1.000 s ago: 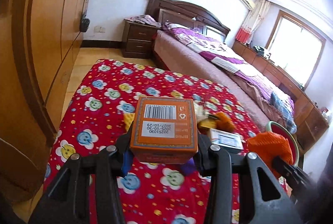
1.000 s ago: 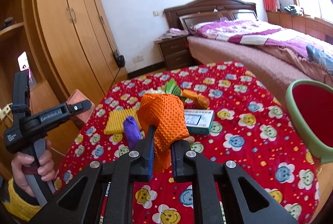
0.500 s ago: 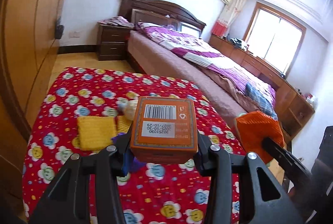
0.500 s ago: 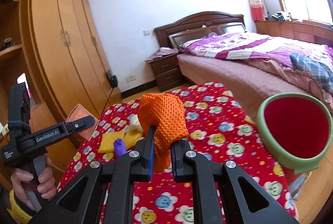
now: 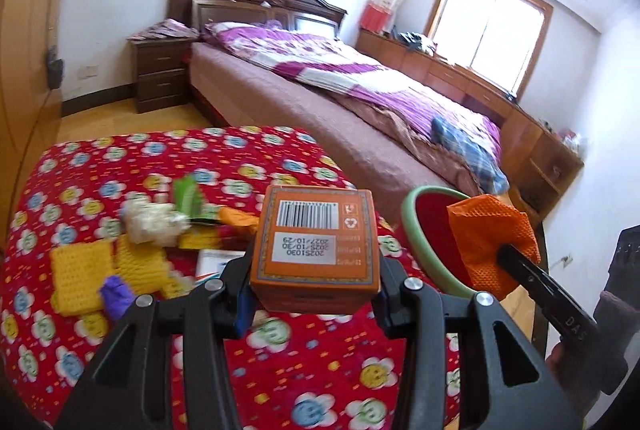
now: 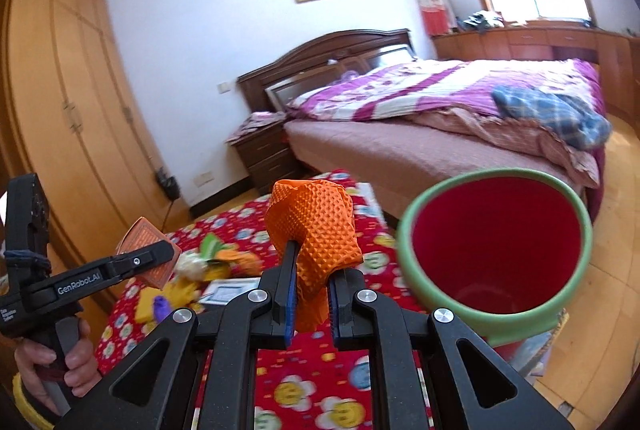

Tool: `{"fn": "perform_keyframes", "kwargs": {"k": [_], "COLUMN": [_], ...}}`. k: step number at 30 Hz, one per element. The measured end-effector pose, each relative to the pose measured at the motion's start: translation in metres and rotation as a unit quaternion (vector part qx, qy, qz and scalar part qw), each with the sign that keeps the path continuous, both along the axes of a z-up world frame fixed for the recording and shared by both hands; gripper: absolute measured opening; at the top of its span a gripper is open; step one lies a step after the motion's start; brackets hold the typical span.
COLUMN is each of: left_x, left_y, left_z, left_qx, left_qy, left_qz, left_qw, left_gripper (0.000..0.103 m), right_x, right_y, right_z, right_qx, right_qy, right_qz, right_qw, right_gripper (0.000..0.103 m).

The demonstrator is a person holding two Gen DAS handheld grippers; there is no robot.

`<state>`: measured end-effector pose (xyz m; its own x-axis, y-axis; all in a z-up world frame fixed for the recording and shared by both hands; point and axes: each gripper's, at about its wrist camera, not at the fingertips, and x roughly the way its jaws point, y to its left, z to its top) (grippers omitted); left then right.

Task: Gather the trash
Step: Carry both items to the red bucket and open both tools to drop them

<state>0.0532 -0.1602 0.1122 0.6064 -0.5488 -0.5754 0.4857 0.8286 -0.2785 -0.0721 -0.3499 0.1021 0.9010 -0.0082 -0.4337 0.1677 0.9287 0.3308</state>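
A: Start close in. What does each hand carry?

B: The left gripper (image 5: 316, 294) is clamped on an orange carton (image 5: 316, 244), barcode and date label facing up, corners square, uncrushed. The right gripper (image 6: 312, 300) pinches a crumpled orange textured glove (image 6: 314, 226), jaws nearly together with the soft rubber bulging above them.

A: And what is different from a second ago?

B: Both hands have swung across the table toward its right edge. The bin (image 6: 496, 314), a green-rimmed bucket with a red inside, was only a sliver at the side of the right wrist view; now its mouth fills that side of the frame, just beside the glove. In the left wrist view the bin (image 5: 416, 242) has come in too, just past the carton, with the glove (image 5: 488, 242) in front of its opening.

A: So the drop is close?

B: I judge so. Both loads are near the rim but not yet over the opening. The glove looks nearer to it than the carton.

A: And farther out?

B: More trash lies on the flowered red tablecloth (image 5: 120, 166): yellow cloths (image 5: 80, 270), a purple scrap (image 5: 116, 290), a white wad (image 5: 152, 222), a green wrapper (image 5: 186, 194) and a small flat box (image 5: 212, 262). Several more trips remain, I think.
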Motion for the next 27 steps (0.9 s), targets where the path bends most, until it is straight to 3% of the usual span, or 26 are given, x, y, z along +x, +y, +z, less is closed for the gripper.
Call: {"fn": "perform_keyframes", "kwargs": {"k": [8, 15, 27], "left_x": [0.011, 0.010, 0.003], "left_y": [-0.077, -0.147, -0.227], "left_z": [-0.012, -0.026, -0.047], "left_qx": [0.025, 0.049, 0.072], "left_qy": [0.007, 0.009, 0.016], "left_qz": [-0.062, -0.125, -0.193], "left_qw": [0.9977, 0.9909, 0.9785], "left_gripper": [0.046, 0.046, 0.047], "right_x": [-0.009, -0.020, -0.027], "right_y": [-0.051, -0.096, -0.135], "right_z": [-0.014, -0.034, -0.056], "right_qx": [0.002, 0.020, 0.044], "right_qy": [0.011, 0.031, 0.052], "right_qz": [-0.063, -0.116, -0.155], "right_qw": [0.998, 0.992, 0.986], "right_gripper": [0.012, 0.012, 0.015]}}
